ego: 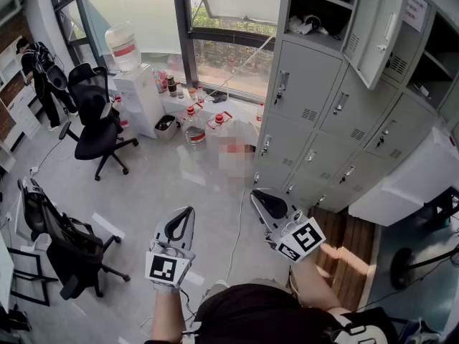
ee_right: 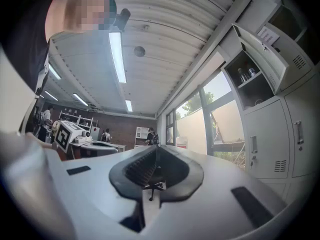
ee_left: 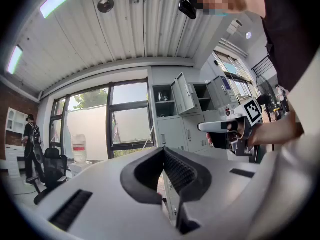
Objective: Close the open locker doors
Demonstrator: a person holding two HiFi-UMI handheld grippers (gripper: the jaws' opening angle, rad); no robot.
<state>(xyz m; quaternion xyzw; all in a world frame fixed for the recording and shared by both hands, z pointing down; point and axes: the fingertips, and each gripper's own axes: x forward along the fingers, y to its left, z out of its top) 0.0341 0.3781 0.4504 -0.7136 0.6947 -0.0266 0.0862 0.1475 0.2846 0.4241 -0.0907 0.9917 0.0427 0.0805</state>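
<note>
A bank of grey lockers (ego: 315, 113) runs along the right wall. A top-row door (ego: 384, 24) hangs open beside an open compartment (ego: 315, 6) with items on its shelf. This door also shows in the left gripper view (ee_left: 184, 94) and the right gripper view (ee_right: 267, 54). Lower right, a large pale panel (ego: 412, 178) juts out from the lockers, maybe another open door. My left gripper (ego: 188, 211) (ee_left: 163, 149) is shut and empty, held over the floor well short of the lockers. My right gripper (ego: 255, 195) (ee_right: 157, 147) is shut and empty too, nearer the bottom lockers.
Two black office chairs (ego: 97, 124) (ego: 61, 239) stand at left. A water dispenser (ego: 133, 84) and several bottles (ego: 204, 124) sit below the window. A person (ego: 39, 77) stands at far left. A cable (ego: 237, 228) trails over the floor, and a wooden strip (ego: 351, 253) lies by the lockers.
</note>
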